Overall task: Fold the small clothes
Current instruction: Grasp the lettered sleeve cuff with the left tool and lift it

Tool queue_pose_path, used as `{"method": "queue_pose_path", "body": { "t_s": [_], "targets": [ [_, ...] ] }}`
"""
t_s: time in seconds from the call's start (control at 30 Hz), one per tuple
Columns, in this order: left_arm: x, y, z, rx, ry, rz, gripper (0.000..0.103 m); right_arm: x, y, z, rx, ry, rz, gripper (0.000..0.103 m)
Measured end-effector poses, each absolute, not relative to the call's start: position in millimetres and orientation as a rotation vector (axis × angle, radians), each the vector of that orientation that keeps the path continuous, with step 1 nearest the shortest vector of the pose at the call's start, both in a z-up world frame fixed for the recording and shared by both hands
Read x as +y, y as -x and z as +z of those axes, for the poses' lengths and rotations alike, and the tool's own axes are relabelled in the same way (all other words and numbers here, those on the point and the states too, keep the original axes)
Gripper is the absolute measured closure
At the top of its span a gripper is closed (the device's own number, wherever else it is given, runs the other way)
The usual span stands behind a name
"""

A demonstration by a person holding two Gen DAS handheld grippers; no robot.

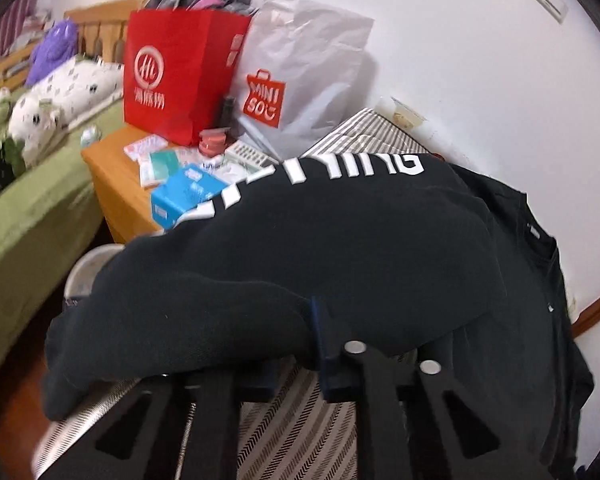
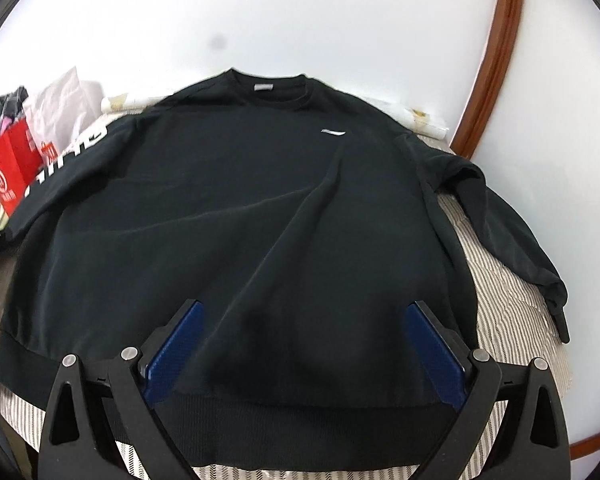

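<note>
I am working from the left side first. My left gripper (image 1: 324, 344) is pinched shut on the lettered sleeve (image 1: 228, 280) of the black sweatshirt (image 2: 236, 216), with dark cloth bunched over one blue pad so that only a sliver of it is showing. I am judging that I am holding the sleeve here so that I can carry it across the body as the first fold. The sleeve is draping off the edge of the striped cover (image 1: 296, 412), which is why its cuff end is hanging loose and blurred at the lower left. Behind it, a red bag (image 1: 172, 76) and a white bag (image 1: 300, 64) are standing on a wooden bedside table (image 1: 112, 176), well apart from the cloth.

Moving right, the sweatshirt is lying face up and spread flat on the striped cover, collar towards the wall, so both sides are reachable. My right gripper (image 2: 300, 344) is hanging over the hem with its jaws spread wide and nothing between them; the blue pads are standing either side of a raised crease, not pressing it. Farthest right, the plain sleeve (image 2: 508, 240) is trailing down off the edge.

The left gripper's second pad is buried in cloth, the white lettering is cut off and unreadable, and the hem's left corner is lost in blur.
</note>
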State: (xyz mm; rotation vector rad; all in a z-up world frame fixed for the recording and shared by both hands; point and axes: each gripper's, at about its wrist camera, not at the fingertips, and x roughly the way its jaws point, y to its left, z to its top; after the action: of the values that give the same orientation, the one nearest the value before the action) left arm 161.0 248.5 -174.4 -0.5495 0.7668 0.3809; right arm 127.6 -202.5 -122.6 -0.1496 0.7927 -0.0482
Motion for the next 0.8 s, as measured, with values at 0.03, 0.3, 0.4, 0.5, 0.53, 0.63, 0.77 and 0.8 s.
{"method": "queue_pose_path", "body": {
  "t_s": [0.03, 0.3, 0.4, 0.5, 0.53, 0.63, 0.77, 0.8],
  "targets": [
    [245, -161, -165, 0.749, 0.527, 0.369, 0.094, -206, -128, -121, 0.790, 0.138, -0.050, 0.004],
    [194, -173, -91, 0.636, 0.354, 0.281, 0.096, -241, -140, -118, 0.771, 0.088, -0.056, 0.004],
    [165, -189, -69, 0.613, 0.316, 0.224, 0.096, -256, -144, -112, 0.748, 0.093, -0.064, 0.004],
    [127, -207, -49, 0.589, 0.263, 0.154, 0.096, -273, -147, -105, 0.731, 0.097, -0.092, 0.004],
    [109, -214, -42, 0.575, 0.233, 0.122, 0.096, -280, -147, -102, 0.723, 0.095, -0.098, 0.004],
    [68, -231, -34, 0.564, 0.170, 0.049, 0.096, -300, -146, -96, 0.704, 0.061, -0.114, 0.004],
    [8, -257, -36, 0.586, 0.091, -0.030, 0.096, -327, -145, -93, 0.693, 0.019, -0.153, 0.004],
    [-7, -263, -39, 0.594, 0.072, -0.051, 0.096, -332, -144, -93, 0.692, 0.015, -0.160, 0.004]
  ]
}}
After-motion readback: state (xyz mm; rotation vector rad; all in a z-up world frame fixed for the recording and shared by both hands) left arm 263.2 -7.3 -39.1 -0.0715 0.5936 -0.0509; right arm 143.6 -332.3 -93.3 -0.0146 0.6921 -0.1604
